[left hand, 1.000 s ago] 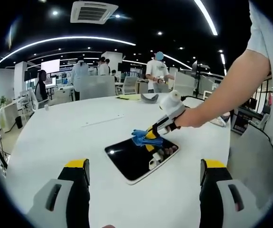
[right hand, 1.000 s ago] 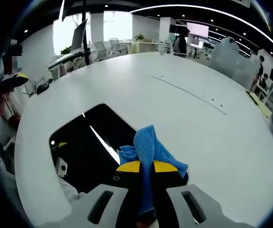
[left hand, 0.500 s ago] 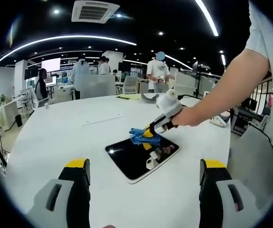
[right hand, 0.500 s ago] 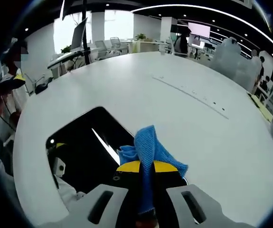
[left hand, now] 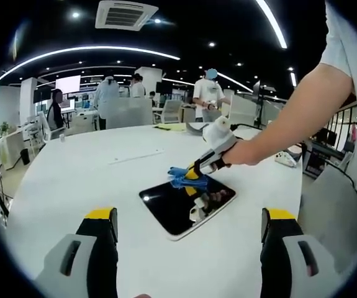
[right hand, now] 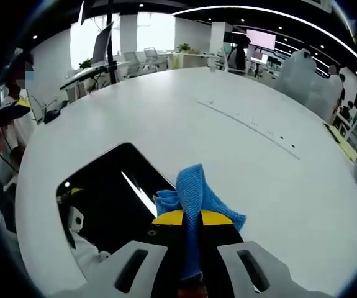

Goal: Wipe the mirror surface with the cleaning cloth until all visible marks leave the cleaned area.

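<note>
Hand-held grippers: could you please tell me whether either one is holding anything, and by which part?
The right hand-held gripper pinches the blue cleaning cloth by a bunched middle fold. The left hand-held gripper is open and holds nothing.

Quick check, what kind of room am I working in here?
Probably an open-plan office or lab: a large white table holds the mirror, with desks and chairs, standing people and a ceiling air vent behind.

Right gripper (right hand: 192,218): jaws closed on a blue cleaning cloth (right hand: 195,197), which bunches up beyond the yellow tips. Dark mirror (right hand: 107,192): flat on the white desk (right hand: 240,143), cloth at its near edge.
</note>
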The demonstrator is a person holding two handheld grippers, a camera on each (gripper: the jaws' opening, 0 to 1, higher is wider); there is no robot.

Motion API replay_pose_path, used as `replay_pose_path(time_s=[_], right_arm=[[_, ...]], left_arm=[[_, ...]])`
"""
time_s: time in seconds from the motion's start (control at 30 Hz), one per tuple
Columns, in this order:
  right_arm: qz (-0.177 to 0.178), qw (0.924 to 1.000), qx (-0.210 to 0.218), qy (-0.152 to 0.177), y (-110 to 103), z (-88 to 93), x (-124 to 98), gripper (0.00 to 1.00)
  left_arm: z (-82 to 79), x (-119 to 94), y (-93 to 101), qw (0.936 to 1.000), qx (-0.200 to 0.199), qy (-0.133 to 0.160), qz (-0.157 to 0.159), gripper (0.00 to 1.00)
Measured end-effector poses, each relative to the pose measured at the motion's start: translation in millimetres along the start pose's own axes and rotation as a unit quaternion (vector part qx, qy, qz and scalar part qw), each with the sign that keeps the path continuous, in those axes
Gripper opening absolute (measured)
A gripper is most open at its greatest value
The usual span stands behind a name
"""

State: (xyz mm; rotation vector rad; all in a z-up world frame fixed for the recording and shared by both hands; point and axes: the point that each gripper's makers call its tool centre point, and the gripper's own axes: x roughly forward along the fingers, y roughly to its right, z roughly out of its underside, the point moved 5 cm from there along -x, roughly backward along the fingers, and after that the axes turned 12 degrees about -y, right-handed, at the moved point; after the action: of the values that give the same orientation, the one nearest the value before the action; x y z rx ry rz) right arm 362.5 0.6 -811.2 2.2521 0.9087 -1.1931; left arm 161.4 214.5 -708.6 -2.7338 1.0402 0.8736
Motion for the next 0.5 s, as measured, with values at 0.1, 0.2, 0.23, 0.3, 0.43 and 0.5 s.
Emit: replay_pose_path(time_s=[0.1, 0.2, 0.23, 0.3, 0.43, 0.5], right_arm=[[0.003, 1.0000, 0.003, -0.001, -1.0, -0.2, -0.4, 0.03], [0.006, 1.0000, 0.006, -0.003, -1.0, 0.0, -0.1, 0.03], [0.007, 1.0000, 0.006, -0.003, -1.2, 0.0, -0.2, 0.03], [0.008, 0.9999, 0.006, -0.004, -1.7, -0.1, -0.5, 0.03], [0.017, 0.9998, 0.002, -0.006, -3.0, 0.0, -0.5, 0.03], [0.019, 0.9998, 0.003, -0.006, -3.2, -0.1, -1.1, 0.03]], left_arm=[[1.2, -0.6, -1.6, 1.0000, 0.000, -0.002, -0.002, 0.97], [1.1, -1.2, -1.4, 1.0000, 0.000, 0.000, -0.002, 0.97], [1.0, -1.3, -1.2, 1.0000, 0.000, 0.000, -0.003, 0.97], [1.0, -1.5, -0.8, 1.0000, -0.001, 0.001, -0.003, 0.97], [1.0, -1.9, 0.2, 1.0000, 0.000, 0.001, -0.003, 0.97], [0.8, -2.2, 0.2, 1.0000, -0.001, 0.002, -0.004, 0.97]])
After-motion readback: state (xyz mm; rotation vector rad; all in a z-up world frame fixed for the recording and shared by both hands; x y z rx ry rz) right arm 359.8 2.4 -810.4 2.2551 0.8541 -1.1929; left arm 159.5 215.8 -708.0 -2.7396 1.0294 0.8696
